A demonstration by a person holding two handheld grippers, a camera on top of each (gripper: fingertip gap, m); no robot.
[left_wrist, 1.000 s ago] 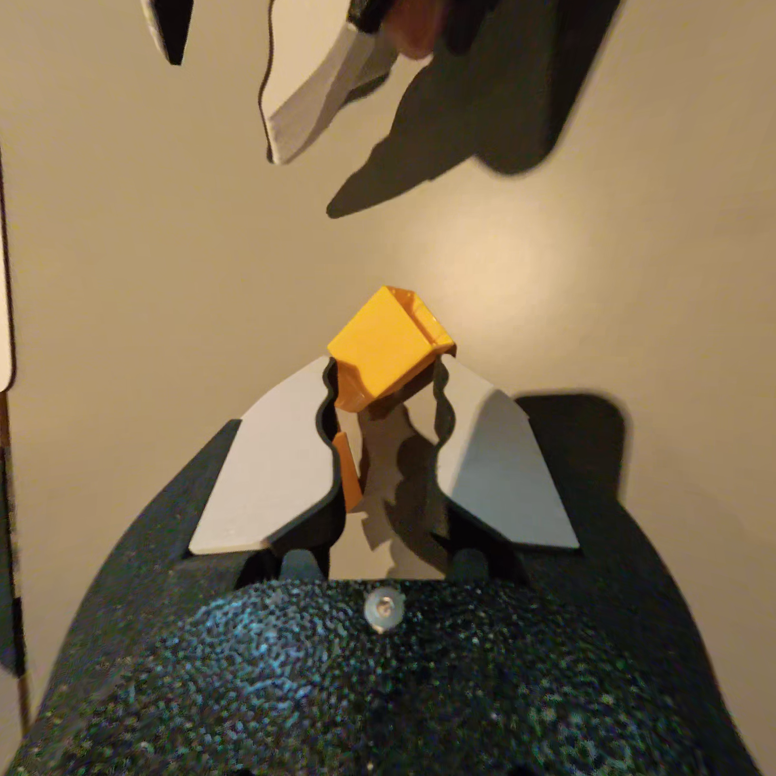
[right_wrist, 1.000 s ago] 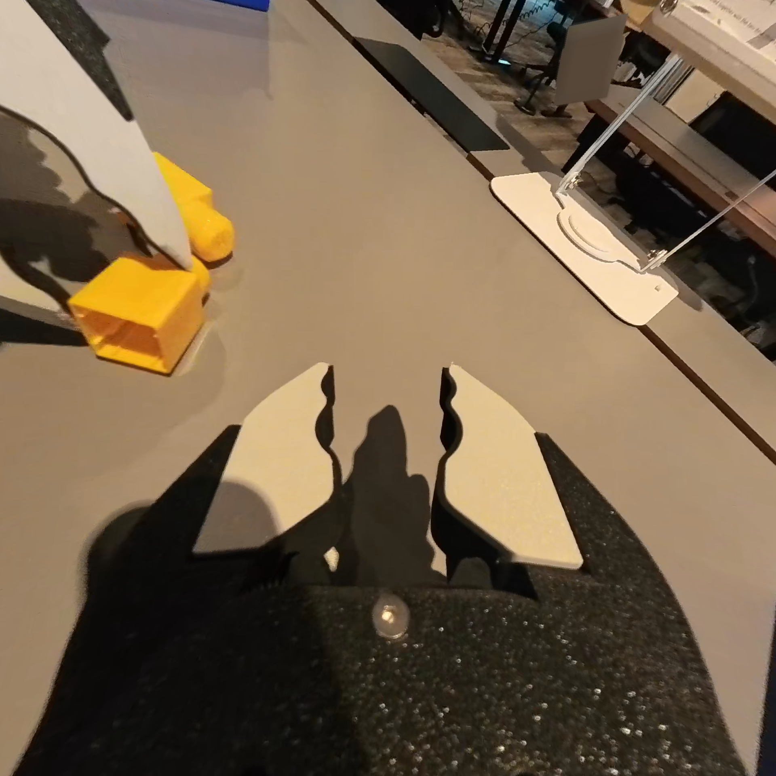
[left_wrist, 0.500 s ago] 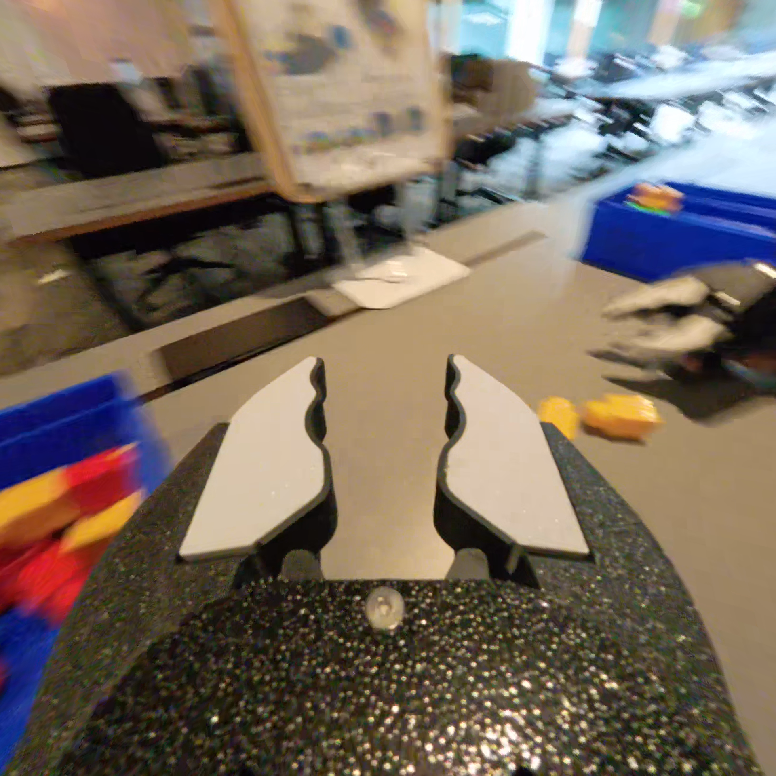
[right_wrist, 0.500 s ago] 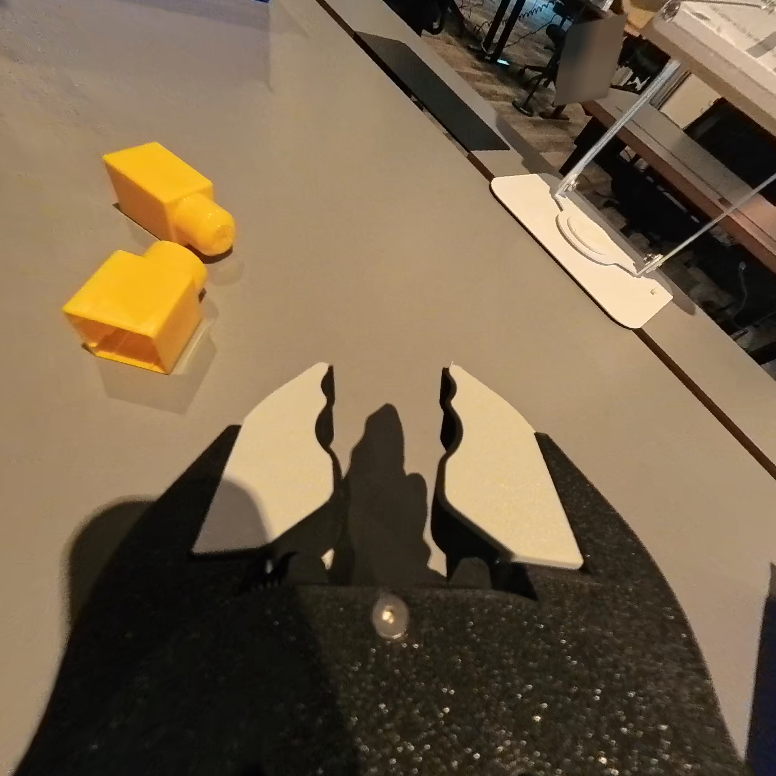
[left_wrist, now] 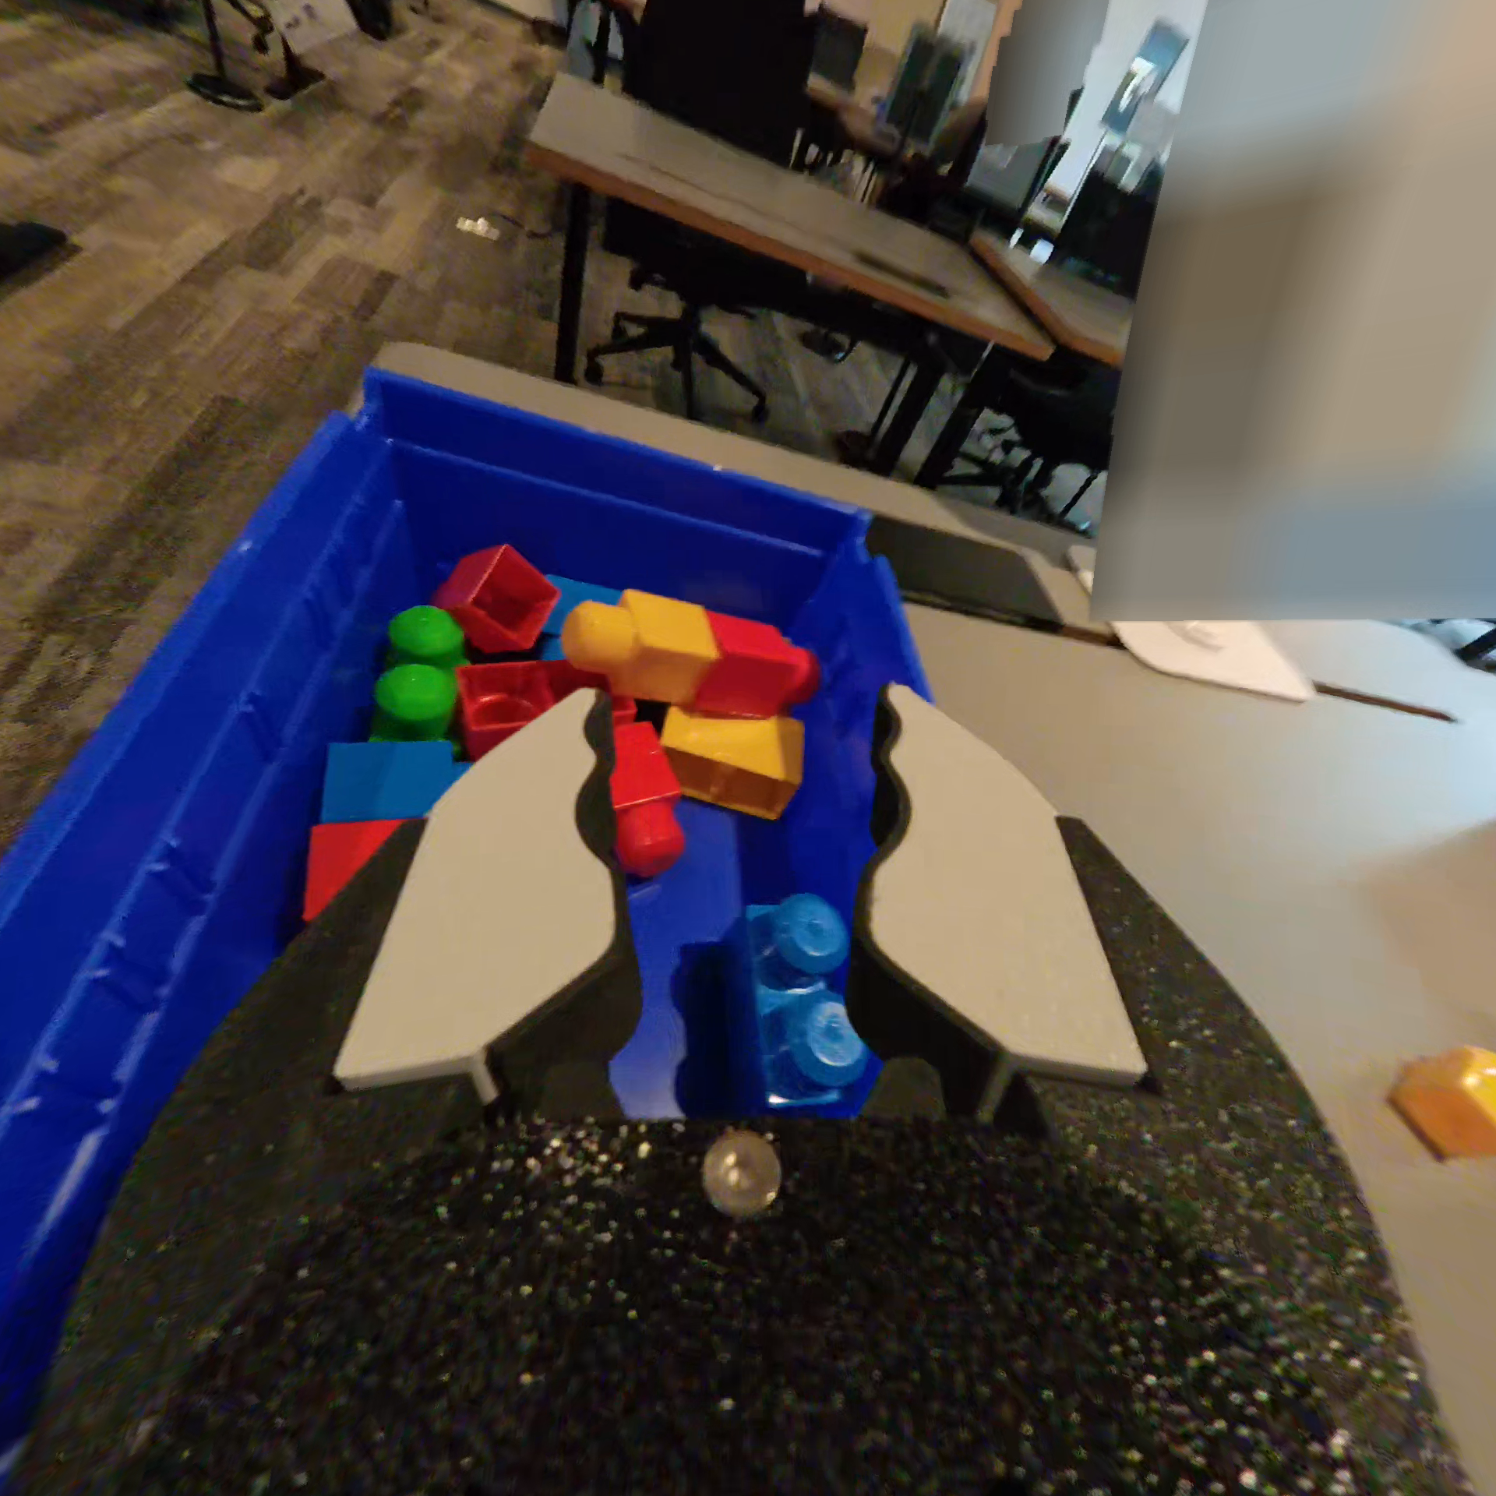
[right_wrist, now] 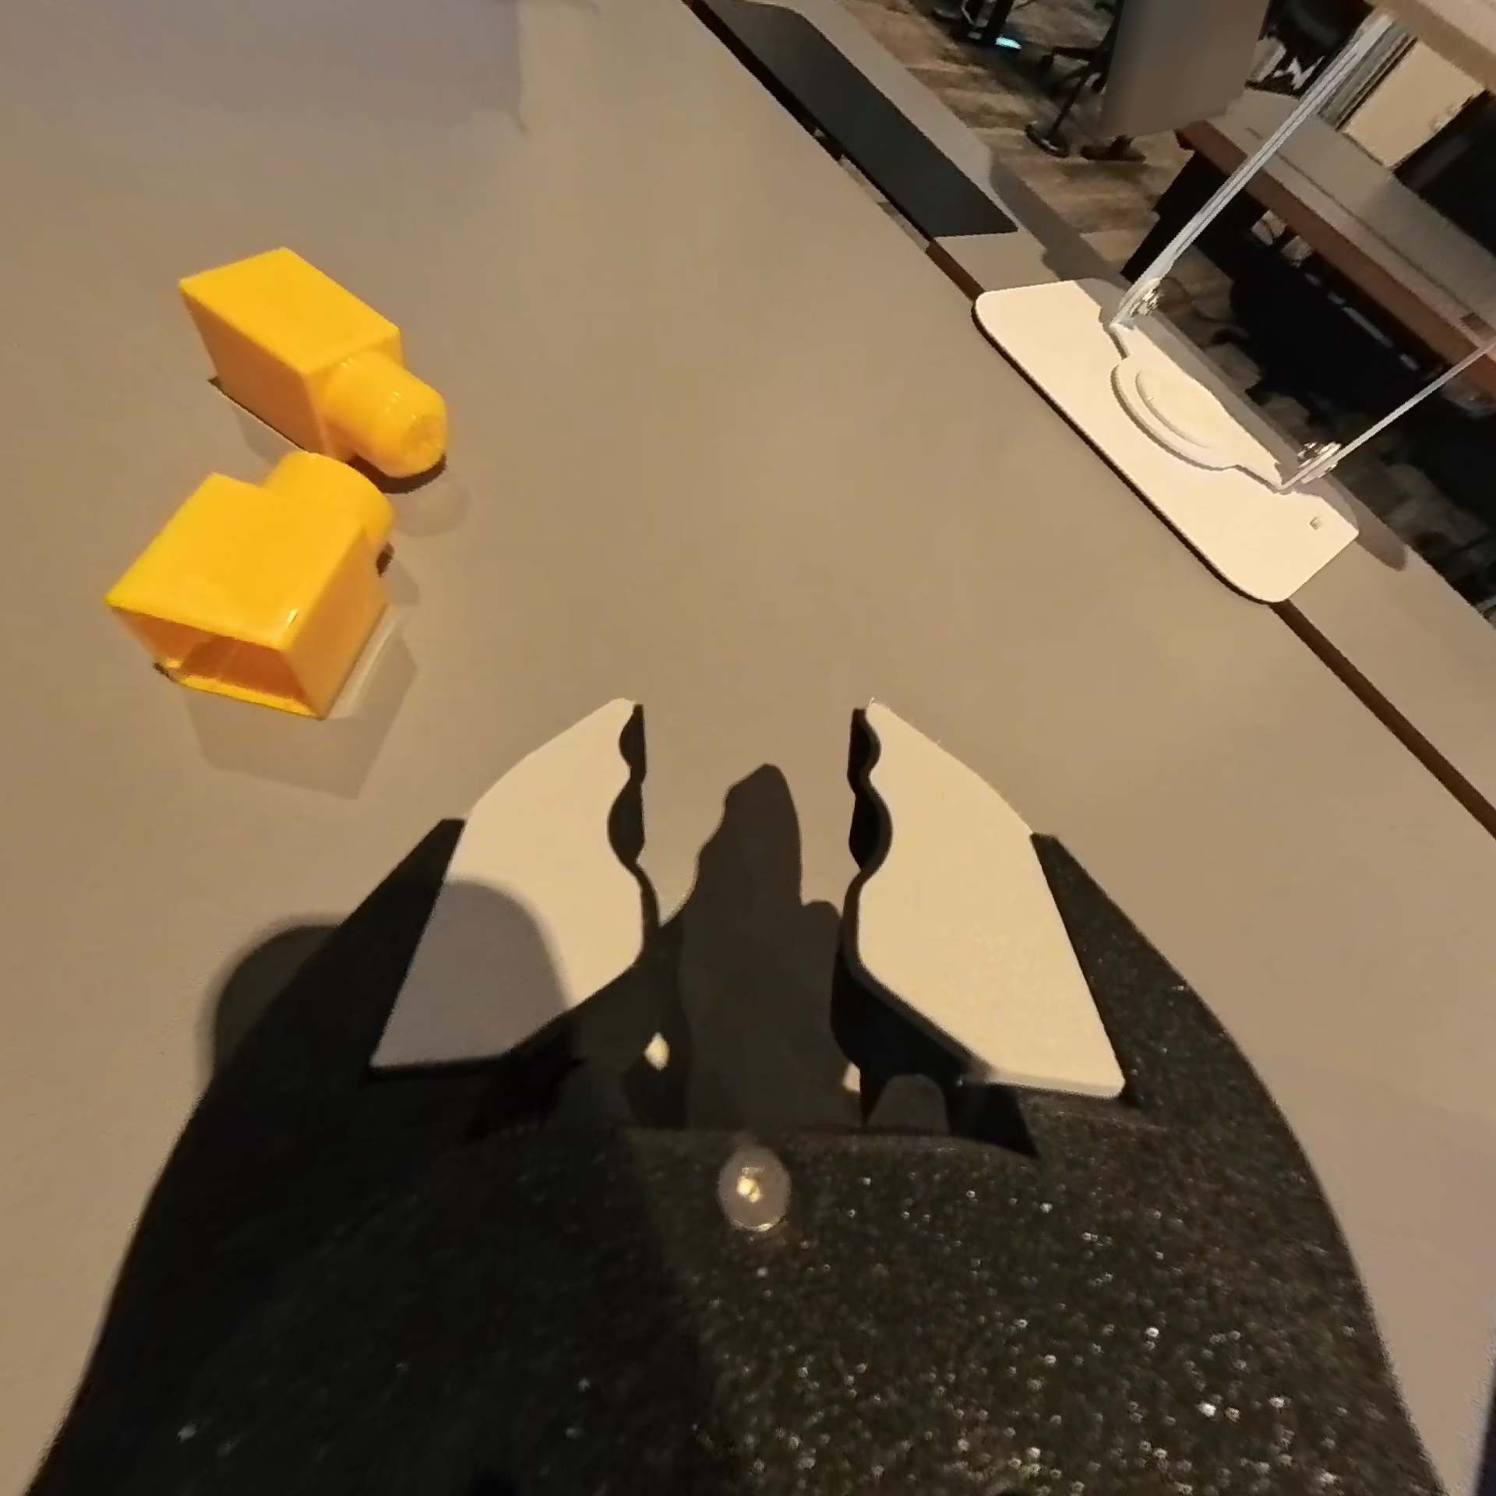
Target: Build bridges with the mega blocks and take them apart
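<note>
The left gripper (left_wrist: pixel 737 712) is held above the blue bin (left_wrist: pixel 202 728); its jaws are set well apart, and nothing is gripped or touched between them. The right gripper (right_wrist: pixel 746 712) is held over the grey table (right_wrist: pixel 728 324), its jaws likewise parted with only its own shadow between them.

Inside the blue bin, a loose heap of mega blocks is observed. Counted as far as visible: two green studs of one green block (left_wrist: pixel 417 672) by the bin's left wall; at least four red pieces, among them a hollow red block (left_wrist: pixel 502 595) lying open side up near the far wall and a single-stud red block (left_wrist: pixel 643 801) lying on its side near the middle of the bin; two yellow blocks in the bin (left_wrist: pixel 648 648), one with its stud pointing left and joined end to end with a red piece, the other (left_wrist: pixel 733 761) lying below it with its hollow end showing; one translucent blue two-stud block (left_wrist: pixel 801 996) against the bin's right wall, nearest the gripper; further blue pieces are partly hidden, and their number cannot be told.

Outside the bin, on the table to its right, two single-stud yellow blocks are recorded in the right wrist view, both on their sides: the farther one (right_wrist: pixel 283 340) with its stud towards the nearer one (right_wrist: pixel 243 583), whose hollow base faces the camera. They lie just beside each other; contact cannot be confirmed. A white stand base (right_wrist: pixel 1158 437) is noted at the table's edge.
</note>
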